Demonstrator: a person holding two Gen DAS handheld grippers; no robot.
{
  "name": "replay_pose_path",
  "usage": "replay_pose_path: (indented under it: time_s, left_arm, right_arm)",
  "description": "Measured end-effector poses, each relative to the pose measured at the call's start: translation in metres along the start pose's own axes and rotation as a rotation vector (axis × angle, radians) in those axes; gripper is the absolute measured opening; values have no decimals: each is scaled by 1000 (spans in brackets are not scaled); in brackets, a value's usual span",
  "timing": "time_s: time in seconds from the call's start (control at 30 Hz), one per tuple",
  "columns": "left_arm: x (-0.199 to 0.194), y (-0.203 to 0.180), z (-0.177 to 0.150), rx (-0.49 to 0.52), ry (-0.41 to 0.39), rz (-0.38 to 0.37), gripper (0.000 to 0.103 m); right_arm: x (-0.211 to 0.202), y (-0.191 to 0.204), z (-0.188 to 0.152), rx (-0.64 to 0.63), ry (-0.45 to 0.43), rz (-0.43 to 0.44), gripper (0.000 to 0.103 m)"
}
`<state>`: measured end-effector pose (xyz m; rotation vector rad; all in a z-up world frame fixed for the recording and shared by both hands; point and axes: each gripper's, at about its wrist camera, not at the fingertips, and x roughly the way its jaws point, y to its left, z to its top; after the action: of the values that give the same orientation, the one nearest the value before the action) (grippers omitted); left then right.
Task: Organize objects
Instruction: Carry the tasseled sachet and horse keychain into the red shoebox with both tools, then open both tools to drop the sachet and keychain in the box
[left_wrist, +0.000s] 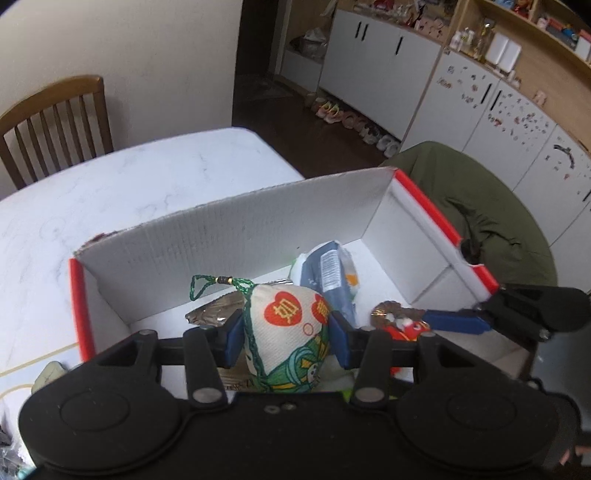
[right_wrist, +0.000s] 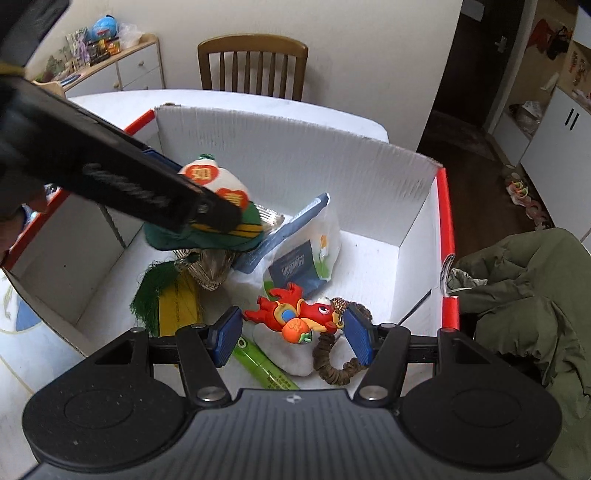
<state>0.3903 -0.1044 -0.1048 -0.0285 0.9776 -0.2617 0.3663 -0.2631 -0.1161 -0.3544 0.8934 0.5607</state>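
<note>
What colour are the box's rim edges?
Red, on the box rim; clearest in the right wrist view.

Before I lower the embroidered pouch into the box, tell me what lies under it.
The left gripper holds the pouch above the box floor. Directly beneath, in the right wrist view, lie a crinkled foil packet and a yellow item with a green tassel. The bare floor is at the far right corner.

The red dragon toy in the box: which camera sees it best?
The right wrist view: the red dragon toy lies whole and unobstructed between that gripper's open jaws. The left wrist view catches only a sliver behind its own gripper.
</note>
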Motion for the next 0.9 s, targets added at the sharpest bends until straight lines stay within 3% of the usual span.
replay_pose_path:
  time_s: [0.47, 0.53, 0.63, 0.9]
  left_arm:
    - [23, 3, 3, -26, 67, 27, 53]
    - [23, 3, 2, -28, 69, 30, 64]
    - [20, 4, 0, -33, 56, 27, 72]
    - [4, 5, -7, -39, 27, 28, 80]
  right_arm:
    - [-2, -3, 0, 30, 3, 46, 61]
    - [-4, -3, -1, 34, -5, 48, 63]
    - [-8, -4, -4, 44, -15, 55, 63]
    - [-25, -5, -7, 81, -59, 70, 66]
